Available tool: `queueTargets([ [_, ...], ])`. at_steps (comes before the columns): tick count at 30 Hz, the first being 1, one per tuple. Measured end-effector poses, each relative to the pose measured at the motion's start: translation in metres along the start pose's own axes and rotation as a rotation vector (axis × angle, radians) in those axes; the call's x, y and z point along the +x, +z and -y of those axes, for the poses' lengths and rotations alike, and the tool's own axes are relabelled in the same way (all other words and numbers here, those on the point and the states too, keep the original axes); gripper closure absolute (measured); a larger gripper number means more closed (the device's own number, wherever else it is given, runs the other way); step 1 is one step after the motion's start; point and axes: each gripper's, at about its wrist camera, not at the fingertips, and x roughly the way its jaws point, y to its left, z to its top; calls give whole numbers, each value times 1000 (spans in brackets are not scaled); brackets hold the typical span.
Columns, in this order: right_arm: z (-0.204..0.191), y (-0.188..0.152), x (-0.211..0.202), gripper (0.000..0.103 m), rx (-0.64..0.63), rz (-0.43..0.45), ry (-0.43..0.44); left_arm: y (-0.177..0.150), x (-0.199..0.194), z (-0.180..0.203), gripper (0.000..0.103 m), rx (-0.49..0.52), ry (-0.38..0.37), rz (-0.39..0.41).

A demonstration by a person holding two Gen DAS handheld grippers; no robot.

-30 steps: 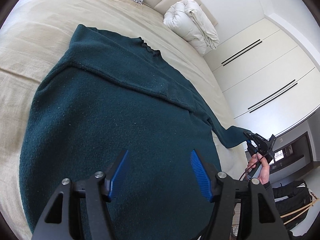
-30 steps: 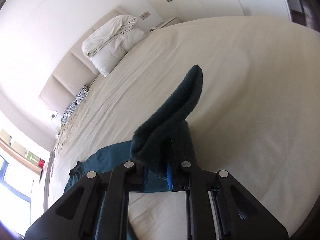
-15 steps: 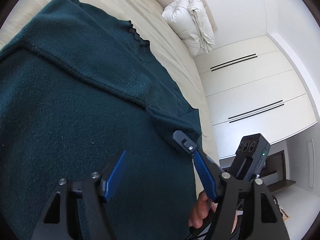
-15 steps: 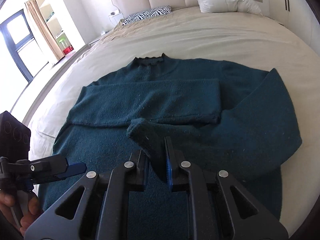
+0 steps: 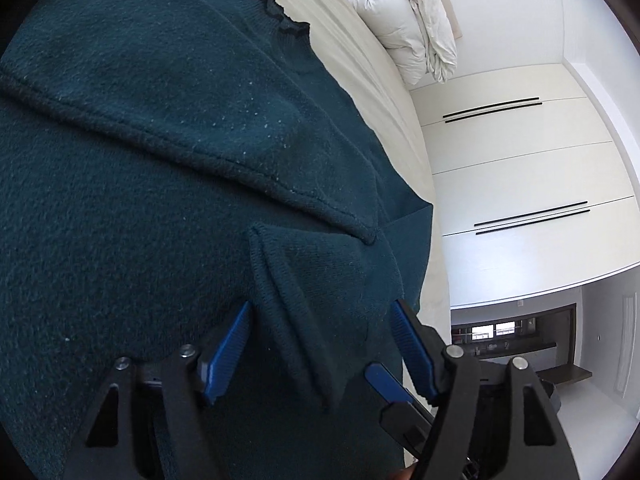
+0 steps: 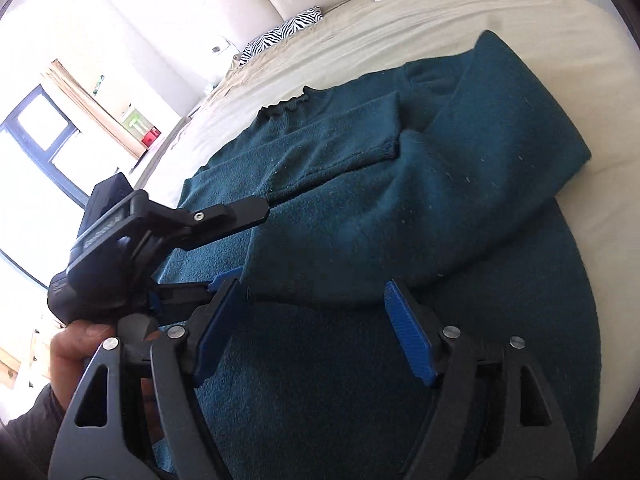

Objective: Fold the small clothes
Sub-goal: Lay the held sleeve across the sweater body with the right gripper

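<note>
The dark teal sweater [image 6: 400, 208] lies flat on my beige bed [image 6: 420, 24], both sleeves crossed over its chest to narrow it. My right gripper [image 6: 316, 332] is opening, its jaws clear of the sleeve cuff [image 5: 304, 288]. My left gripper [image 5: 320, 340] straddles that cuff, closing slightly, not yet pinching.

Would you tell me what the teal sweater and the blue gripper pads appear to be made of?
Teal sweater: a soft, matte knit, probably wool or fleece; its fuzzy nap holds pale lint specks, and the cuff shows stitched ribbing. Blue pads: seemingly moulded plastic or rubber, with fine ridges across a slightly shiny face.
</note>
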Motion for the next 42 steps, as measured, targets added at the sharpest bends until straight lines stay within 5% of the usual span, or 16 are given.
queueTargets([
  [3,20,-10,-13,30,71,-1,14,3,9,8,61,40,77,-17],
  [5,29,-16,-18,30,86,5,14,5,11,17,87,97,155,-17],
  [8,39,-22,-25,30,107,16,32,4,6,38,94,214,233,8],
  [16,41,-21,-23,30,107,18,33,-44,-17,178,95,851,294,156],
  [24,54,-16,-27,30,130,21,49,-16,-65,234,95,1009,253,283],
  [28,57,-12,-30,30,149,25,64,22,-73,219,95,949,281,289],
  [34,61,2,-45,30,143,50,63,91,-74,121,95,739,419,231],
  [39,71,24,-55,30,174,83,76,119,-84,44,95,562,456,206],
  [42,74,41,-57,30,167,101,69,122,-89,22,95,537,482,210],
])
